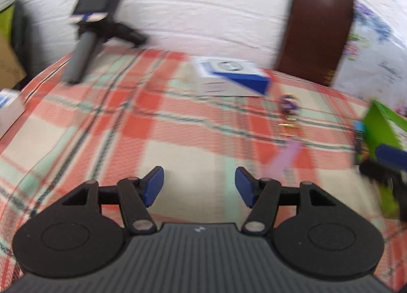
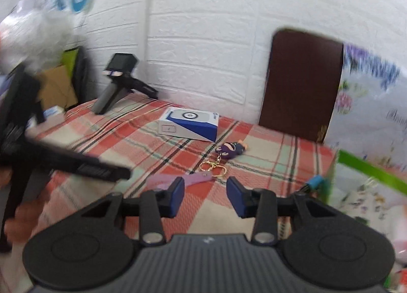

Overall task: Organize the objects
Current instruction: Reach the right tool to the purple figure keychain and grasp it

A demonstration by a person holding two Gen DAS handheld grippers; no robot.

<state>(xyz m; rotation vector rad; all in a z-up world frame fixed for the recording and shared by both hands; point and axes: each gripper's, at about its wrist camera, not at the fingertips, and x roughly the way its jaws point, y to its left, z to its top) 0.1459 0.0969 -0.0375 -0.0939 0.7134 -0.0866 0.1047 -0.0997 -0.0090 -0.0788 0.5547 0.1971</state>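
Observation:
A white and blue box (image 1: pixel 231 79) (image 2: pixel 190 123) lies on the plaid tablecloth (image 1: pixel 127 127) (image 2: pixel 142 145) near the wall. A purple keychain figure (image 1: pixel 288 104) (image 2: pixel 231 150) with gold rings and a lilac strap (image 1: pixel 288 155) (image 2: pixel 178 180) lies in front of the box. My left gripper (image 1: pixel 199 185) is open and empty above the cloth, left of the strap. My right gripper (image 2: pixel 205 195) is open and empty, just behind the strap. The left gripper shows as a dark blur in the right wrist view (image 2: pixel 63 163).
A small camera on a tripod (image 1: pixel 91 30) (image 2: pixel 119 81) stands at the far left corner. A brown chair back (image 1: pixel 315 30) (image 2: pixel 302 84) stands behind the table. A green container (image 1: pixel 381 125) (image 2: pixel 366 168) and floral fabric (image 2: pixel 368 104) are at the right edge.

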